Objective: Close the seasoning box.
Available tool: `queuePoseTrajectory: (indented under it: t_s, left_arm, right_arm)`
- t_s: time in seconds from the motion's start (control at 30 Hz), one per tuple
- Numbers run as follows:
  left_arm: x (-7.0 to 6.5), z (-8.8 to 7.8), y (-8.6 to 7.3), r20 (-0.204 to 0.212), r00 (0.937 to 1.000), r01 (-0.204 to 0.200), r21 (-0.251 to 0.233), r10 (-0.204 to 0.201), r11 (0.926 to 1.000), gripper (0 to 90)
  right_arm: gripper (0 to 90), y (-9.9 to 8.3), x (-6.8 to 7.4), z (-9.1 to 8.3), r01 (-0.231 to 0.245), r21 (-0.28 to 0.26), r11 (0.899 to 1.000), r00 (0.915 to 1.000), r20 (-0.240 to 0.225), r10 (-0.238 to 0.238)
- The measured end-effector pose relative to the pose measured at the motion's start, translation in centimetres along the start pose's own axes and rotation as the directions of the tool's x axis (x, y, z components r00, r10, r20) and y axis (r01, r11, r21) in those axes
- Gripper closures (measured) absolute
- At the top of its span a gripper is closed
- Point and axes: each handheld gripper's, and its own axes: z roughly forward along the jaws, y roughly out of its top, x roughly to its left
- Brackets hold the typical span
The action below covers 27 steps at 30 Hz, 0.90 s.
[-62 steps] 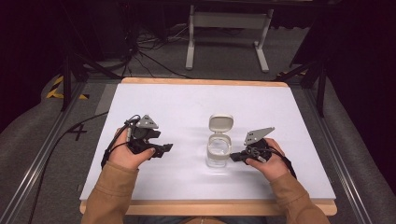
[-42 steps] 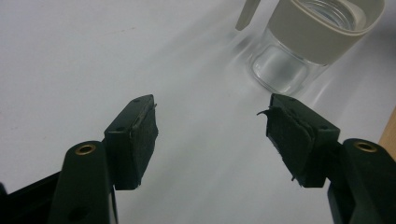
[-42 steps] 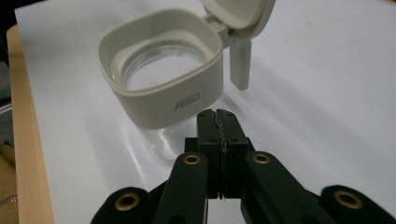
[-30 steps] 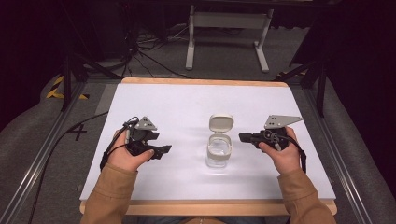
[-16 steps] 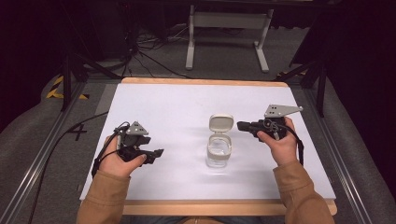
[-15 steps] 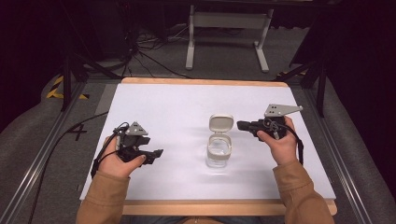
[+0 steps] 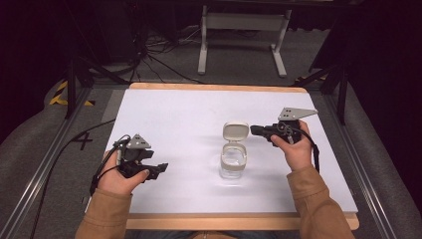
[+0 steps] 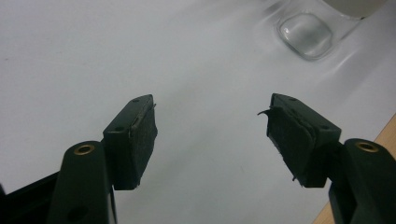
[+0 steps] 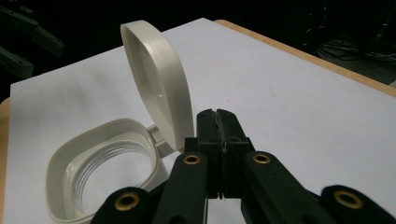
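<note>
Where the white sheet covers the worktop (image 7: 189, 114), laid out thus:
Jar (image 7: 233, 164): clear, upright, right of centre on the sheet, nearer the person's edge than the far edge; cream collar round the mouth; seen from the side as a clear base at the top of the left gripper view (image 8: 306, 29)
Lid (image 7: 235, 131): cream, hinged at the far side of the collar, swung up and open; in the right gripper view (image 9: 159, 84) standing nearly upright, inner face toward the mouth
Right claw (image 7: 255, 130): held above the sheet, tips just beside the raised lid, touching or not cannot be told; jaws pressed together with nothing between them; grey three-cornered plate on top
Right hand (image 7: 293, 147): wrapped round the claw body, tan sleeve behind
Left claw (image 7: 160, 168): well apart from the jar, low over the sheet near the left front; jaws spread wide, bare sheet between the pads (image 8: 144, 135)
Left hand (image 7: 119, 177): gripping from below, cable trailing off the left edge
</note>
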Motion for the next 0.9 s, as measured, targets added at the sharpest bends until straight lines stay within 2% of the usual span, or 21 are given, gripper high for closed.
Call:
queuePoseTrajectory:
  t_s: [0.03,0.07,0.13,0.17,0.2,0.23,0.37,0.53,0.7,0.83,0.9]
  left_arm:
    - [0.1,-0.2,-0.1,-0.004,0.9999,-0.010,0.004,0.010,0.9999,33.3]
    - [0.1,-0.3,-0.2,-0.006,0.9999,0.010,0.000,-0.010,1.0000,33.3]
    - [0.2,-0.6,-0.4,-0.010,0.9999,0.011,0.002,-0.011,0.9999,33.3]
    - [0.1,-0.5,-0.6,-0.008,0.9996,0.026,-0.010,-0.026,0.9996,33.4]
    - [0.4,-0.8,-0.6,-0.017,0.9999,0.001,0.002,-0.001,1.0000,33.3]
    - [0.3,-0.8,-0.6,-0.017,0.9997,0.016,0.000,-0.016,0.9999,33.4]
    - [0.3,-0.9,-0.8,-0.018,0.9997,0.016,-0.009,-0.017,0.9998,33.4]
    - [0.3,-1.0,-0.9,-0.020,0.9994,0.029,-0.015,-0.029,0.9995,33.3]
    - [0.4,-1.1,-0.9,-0.022,0.9996,0.016,-0.002,-0.016,0.9999,33.4]
    - [0.3,-1.0,-1.0,-0.020,0.9993,0.031,-0.014,-0.032,0.9994,33.4]
    - [0.4,-1.1,-0.9,-0.018,0.9996,0.020,-0.007,-0.020,0.9998,33.4]
  right_arm:
    - [89.9,0.0,-0.2,0.2,-0.006,0.002,1.000,1.0000,-0.006,0.006]
    - [89.9,-0.1,-0.3,0.4,-0.009,0.000,1.000,0.9999,-0.010,0.009]
    - [89.8,-0.1,-0.5,0.6,-0.012,0.001,1.000,0.9997,-0.021,0.012]
    - [89.9,-0.1,-0.5,0.7,-0.016,0.001,1.000,0.9995,-0.026,0.016]
    - [89.8,0.0,-0.5,0.8,-0.014,0.001,1.000,0.9994,-0.030,0.014]
    - [89.8,0.0,-0.5,1.0,-0.011,0.002,1.000,0.9993,-0.036,0.011]
    - [89.8,0.0,-0.5,1.2,-0.006,0.004,1.000,0.9989,-0.047,0.006]
    - [89.8,0.1,-0.4,1.4,0.000,0.003,1.000,0.9987,-0.050,0.001]
    - [89.9,0.1,-0.4,1.5,0.004,0.005,1.000,0.9988,-0.049,-0.004]
    - [89.9,0.2,-0.3,1.5,0.010,0.004,1.000,0.9987,-0.050,-0.010]
    - [89.8,0.3,-0.2,1.4,0.016,0.003,1.000,0.9986,-0.051,-0.016]
